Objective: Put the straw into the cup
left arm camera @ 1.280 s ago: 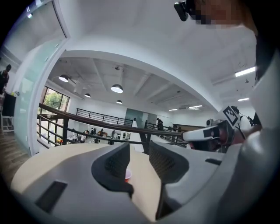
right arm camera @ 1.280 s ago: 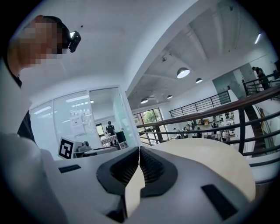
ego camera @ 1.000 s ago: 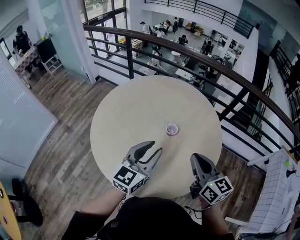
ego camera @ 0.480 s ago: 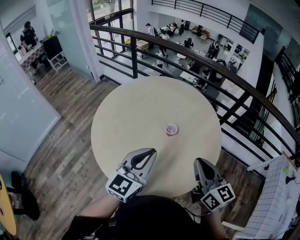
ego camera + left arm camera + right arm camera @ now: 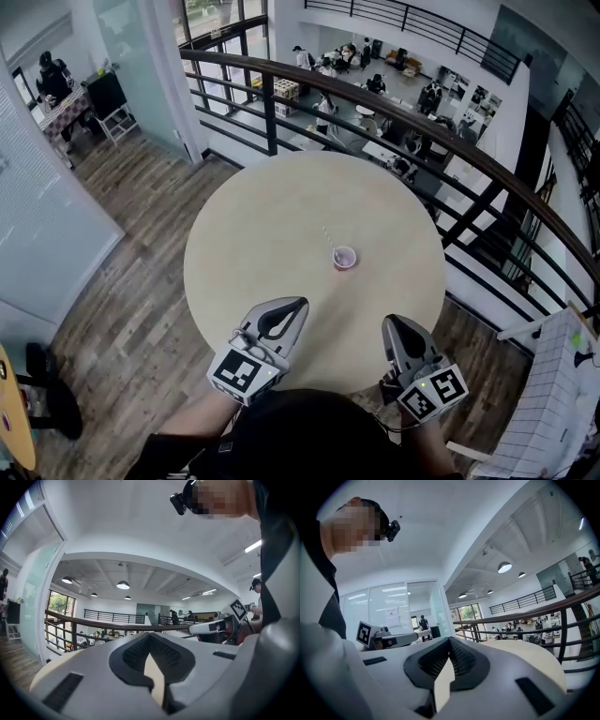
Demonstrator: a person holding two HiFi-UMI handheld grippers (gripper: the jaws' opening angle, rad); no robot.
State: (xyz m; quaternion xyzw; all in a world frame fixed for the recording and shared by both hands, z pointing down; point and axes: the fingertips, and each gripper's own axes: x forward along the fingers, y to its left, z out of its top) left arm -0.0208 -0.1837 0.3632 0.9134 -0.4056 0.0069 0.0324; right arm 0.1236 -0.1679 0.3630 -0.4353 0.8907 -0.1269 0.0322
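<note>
Left gripper (image 5: 298, 307) has just been closed on nothing; right gripper (image 5: 390, 324) is pressed shut, empty. Straight ahead, the straw (image 5: 328, 238) is seen slanting away-left from the cup (image 5: 344, 258), nearer the left gripper.

left hand-held gripper (image 5: 151, 644) has just closed its empty jaws, facing a railing (image 5: 93, 622).

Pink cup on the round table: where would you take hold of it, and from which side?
Grip the small pink cup across its round side wall, coming level from the near right. It stands upright on the round beige table, and the thin pale straw slants off its far-left side, so that side is probably best avoided.
</note>
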